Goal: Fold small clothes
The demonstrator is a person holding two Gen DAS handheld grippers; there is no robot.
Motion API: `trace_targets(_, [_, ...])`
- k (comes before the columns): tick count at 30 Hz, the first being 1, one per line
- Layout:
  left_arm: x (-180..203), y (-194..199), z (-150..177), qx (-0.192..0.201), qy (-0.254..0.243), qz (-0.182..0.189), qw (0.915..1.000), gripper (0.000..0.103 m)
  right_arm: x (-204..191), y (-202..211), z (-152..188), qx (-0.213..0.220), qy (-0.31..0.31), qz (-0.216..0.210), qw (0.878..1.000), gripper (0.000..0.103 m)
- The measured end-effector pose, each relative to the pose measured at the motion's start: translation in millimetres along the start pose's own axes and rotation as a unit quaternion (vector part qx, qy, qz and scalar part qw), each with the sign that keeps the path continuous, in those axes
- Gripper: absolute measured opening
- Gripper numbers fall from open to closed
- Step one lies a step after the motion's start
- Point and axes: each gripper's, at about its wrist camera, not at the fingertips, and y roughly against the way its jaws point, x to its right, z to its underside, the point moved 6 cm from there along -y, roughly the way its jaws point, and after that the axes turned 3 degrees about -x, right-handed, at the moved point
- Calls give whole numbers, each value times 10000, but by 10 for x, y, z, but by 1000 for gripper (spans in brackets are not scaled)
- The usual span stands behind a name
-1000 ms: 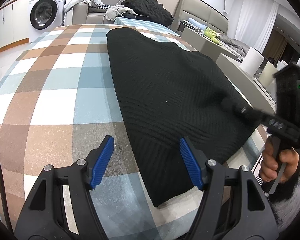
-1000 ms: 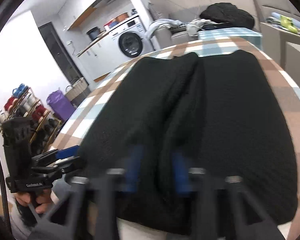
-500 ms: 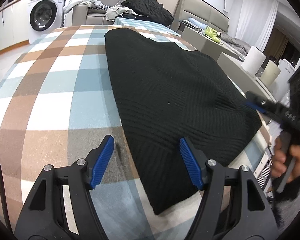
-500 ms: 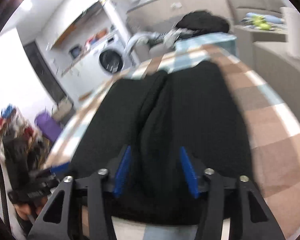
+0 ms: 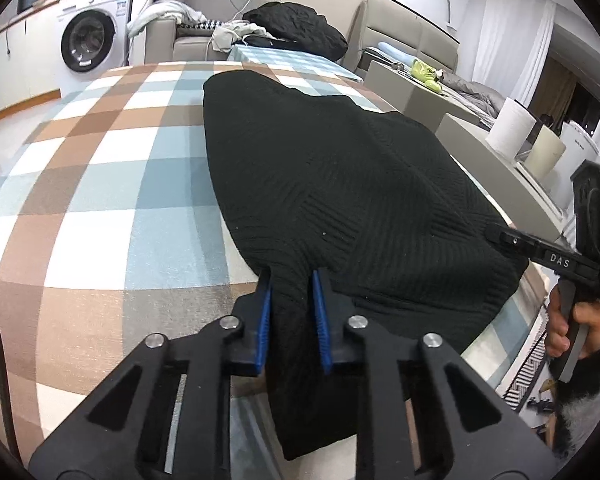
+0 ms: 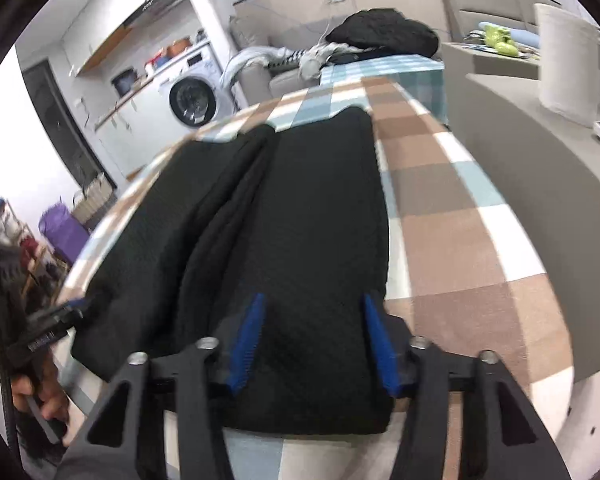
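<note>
A black ribbed knit garment (image 5: pixel 340 200) lies flat on the counter covered with a brown, blue and white checked cloth (image 5: pixel 100 184). The left hand-held gripper (image 5: pixel 291 312) pinches the near left edge of the garment tight between its blue pads (image 5: pixel 263 320). The right hand-held gripper (image 6: pixel 312 340) sits at the garment's near right corner with its blue pads (image 6: pixel 249 340) wide apart, the fabric between them. A white washing machine (image 5: pixel 90 38) stands far behind the garment.

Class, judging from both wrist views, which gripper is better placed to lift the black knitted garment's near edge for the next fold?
Left gripper: pinching black knitted garment. Right gripper open.
</note>
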Motion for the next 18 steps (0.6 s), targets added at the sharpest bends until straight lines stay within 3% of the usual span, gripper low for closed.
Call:
trace_targets(2, [-37, 29, 2, 32, -6, -25, 10000, 12, -33, -34, 2, -14, 80, 43, 10000, 43])
trace_targets(10, [-330, 220, 75, 91, 113, -204, 9997, 8, -378, -161, 37, -115, 422, 43, 9990, 43])
trace_targets(16, [-570, 370, 157, 171, 263, -434, 9986, 8, -659, -230, 81, -248, 667, -225, 9972, 43])
trace_targets(18, [-606, 400, 174, 161, 331, -388, 9986, 8, -668, -223, 79, -271, 704, -318, 9966, 48])
